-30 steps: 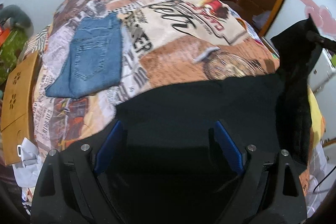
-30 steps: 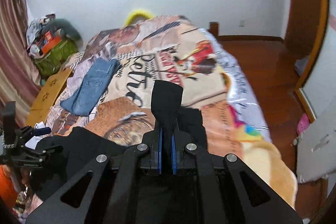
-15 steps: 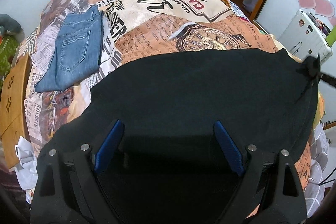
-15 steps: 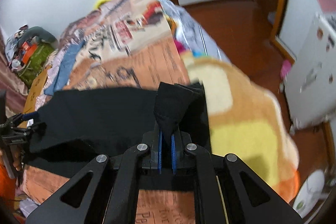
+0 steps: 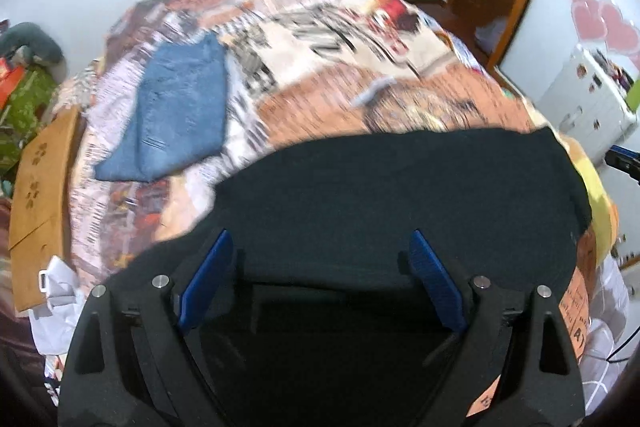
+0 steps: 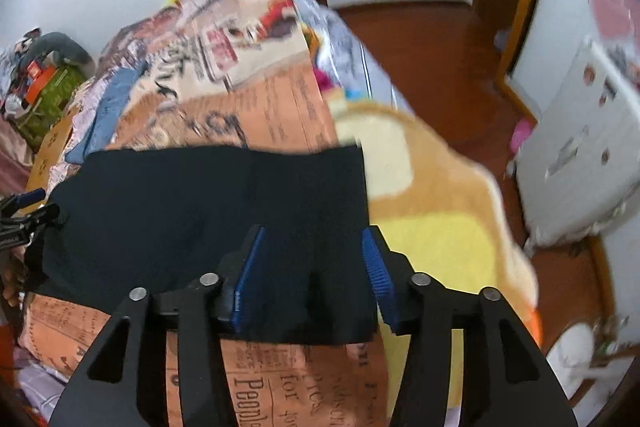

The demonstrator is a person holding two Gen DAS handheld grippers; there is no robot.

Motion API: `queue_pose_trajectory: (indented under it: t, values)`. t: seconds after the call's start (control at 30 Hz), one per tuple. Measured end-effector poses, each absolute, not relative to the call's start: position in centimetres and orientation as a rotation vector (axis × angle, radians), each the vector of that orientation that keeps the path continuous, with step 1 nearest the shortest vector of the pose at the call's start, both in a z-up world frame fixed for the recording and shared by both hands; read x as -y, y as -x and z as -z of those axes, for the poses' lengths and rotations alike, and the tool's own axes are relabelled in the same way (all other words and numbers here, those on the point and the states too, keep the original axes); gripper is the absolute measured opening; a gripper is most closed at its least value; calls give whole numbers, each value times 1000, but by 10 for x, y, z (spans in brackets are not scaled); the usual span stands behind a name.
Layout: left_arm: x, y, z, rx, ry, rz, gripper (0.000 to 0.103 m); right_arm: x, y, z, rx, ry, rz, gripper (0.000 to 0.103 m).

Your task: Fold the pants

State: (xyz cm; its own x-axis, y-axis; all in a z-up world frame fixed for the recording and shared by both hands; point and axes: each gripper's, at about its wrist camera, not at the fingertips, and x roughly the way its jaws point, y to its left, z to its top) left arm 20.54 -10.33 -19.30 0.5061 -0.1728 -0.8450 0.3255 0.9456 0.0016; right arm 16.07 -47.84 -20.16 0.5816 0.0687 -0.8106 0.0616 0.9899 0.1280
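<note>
Released, black pants (image 6: 208, 211) lie flat beneath right tool (image 6: 310, 267).

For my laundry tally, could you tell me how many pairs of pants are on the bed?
2: black pants spread across the near end, and folded blue jeans farther back on the left. Others may be hidden.
</note>
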Motion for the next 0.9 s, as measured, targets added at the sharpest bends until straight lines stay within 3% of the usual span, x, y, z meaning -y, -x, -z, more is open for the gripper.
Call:
queue_pose_trajectory:
  t: [0.23, 0.47, 0.9]
  values:
    - [27, -208, 153, -884, -97, 140, 91, 414, -184, 160, -849, 0, -144, 51]
    - [-66, -209, 151, -892, -10, -31, 93, 308, -220, 149, -804, 125, -401, 51]
    - [-170, -213, 246, -1116, 152, -165, 92, 162, -287, 187, -915, 315, -643, 51]
